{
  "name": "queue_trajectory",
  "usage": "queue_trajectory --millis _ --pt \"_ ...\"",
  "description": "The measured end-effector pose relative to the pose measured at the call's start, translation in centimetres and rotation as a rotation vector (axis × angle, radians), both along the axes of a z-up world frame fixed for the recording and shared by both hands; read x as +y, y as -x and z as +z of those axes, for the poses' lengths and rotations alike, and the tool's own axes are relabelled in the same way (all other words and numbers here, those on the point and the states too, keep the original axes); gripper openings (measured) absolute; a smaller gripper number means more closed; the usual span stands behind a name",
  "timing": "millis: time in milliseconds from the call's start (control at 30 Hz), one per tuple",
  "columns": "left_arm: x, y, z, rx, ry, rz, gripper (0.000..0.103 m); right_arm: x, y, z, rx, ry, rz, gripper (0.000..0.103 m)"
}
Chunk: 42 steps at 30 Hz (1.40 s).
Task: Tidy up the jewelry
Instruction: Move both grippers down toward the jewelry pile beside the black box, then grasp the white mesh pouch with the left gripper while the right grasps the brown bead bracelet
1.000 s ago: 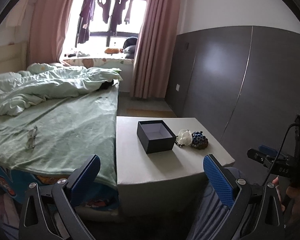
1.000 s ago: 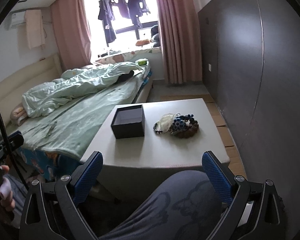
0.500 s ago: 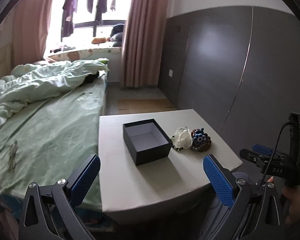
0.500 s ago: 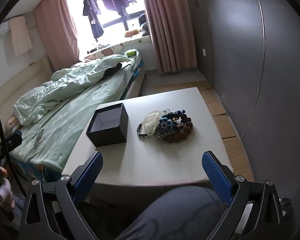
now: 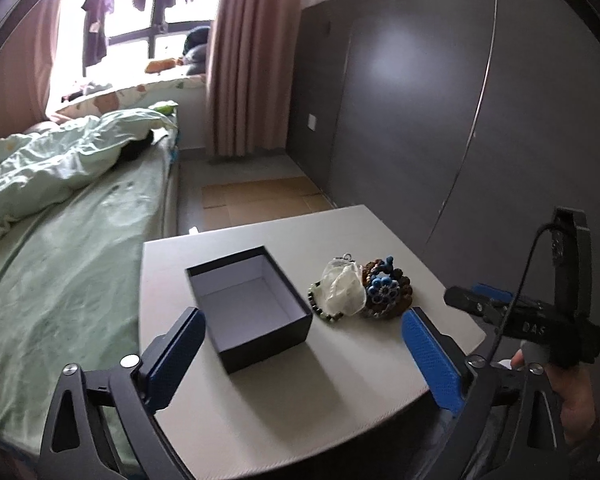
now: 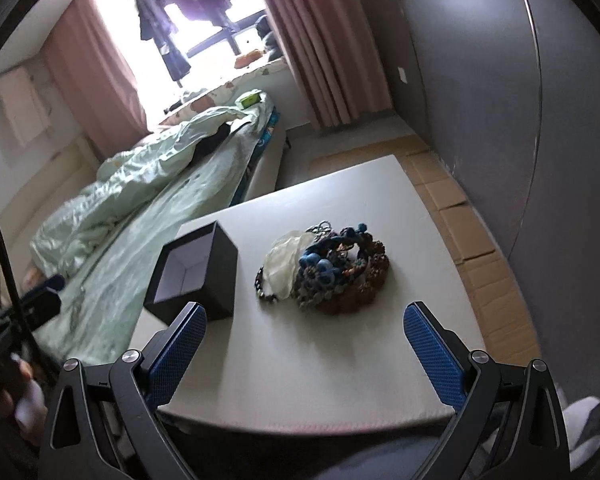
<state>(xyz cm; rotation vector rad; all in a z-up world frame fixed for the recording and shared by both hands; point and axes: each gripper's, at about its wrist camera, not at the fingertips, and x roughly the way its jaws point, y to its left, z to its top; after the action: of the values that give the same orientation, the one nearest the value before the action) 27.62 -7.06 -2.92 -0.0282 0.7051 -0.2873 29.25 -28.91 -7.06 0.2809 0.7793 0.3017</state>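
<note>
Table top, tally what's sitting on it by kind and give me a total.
Open dark box, nothing visible inside: 1
Heap of jewelry, beaded strands tangled with a pale translucent piece, separate pieces cannot be counted: 1
Total on the white table: 2, side by side, neither one held by a gripper.

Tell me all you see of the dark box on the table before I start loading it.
The box is a small, square, lidless carton, dark navy or black outside with a pale grey lining, apparently rigid card. It sits upright and empty on the white table, on the bed side, apart from the jewelry pile to its right. Nothing touches it; both grippers hang short of it, jaws open.
</note>
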Motion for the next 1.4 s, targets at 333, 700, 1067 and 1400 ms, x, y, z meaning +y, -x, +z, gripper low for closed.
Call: queue_trajectory --millis 333,700,1067,1400 --pt "-3.0 -5.6 -1.8 0.112 0.026 -0.075 0.073 -2.6 -6.6 -4.1 0.142 -0.198 0.008 0.058" --pt "-5.5 -11.1 -4.4 0.281 0.084 -0.125 0.052 -3.3 -11.1 -7.0 0.243 -0.282 -0.015 0.04" --pt "-8.1 -15.2 -7.9 0.42 0.036 -0.089 0.038 -4.9 -12.0 -8.3 0.288 -0.244 -0.068 0.03" --pt "-8.4 -17.1 -10.6 0.495 -0.011 -0.062 0.003 -2.7 -12.2 -7.5 0.277 -0.026 -0.045 0.03"
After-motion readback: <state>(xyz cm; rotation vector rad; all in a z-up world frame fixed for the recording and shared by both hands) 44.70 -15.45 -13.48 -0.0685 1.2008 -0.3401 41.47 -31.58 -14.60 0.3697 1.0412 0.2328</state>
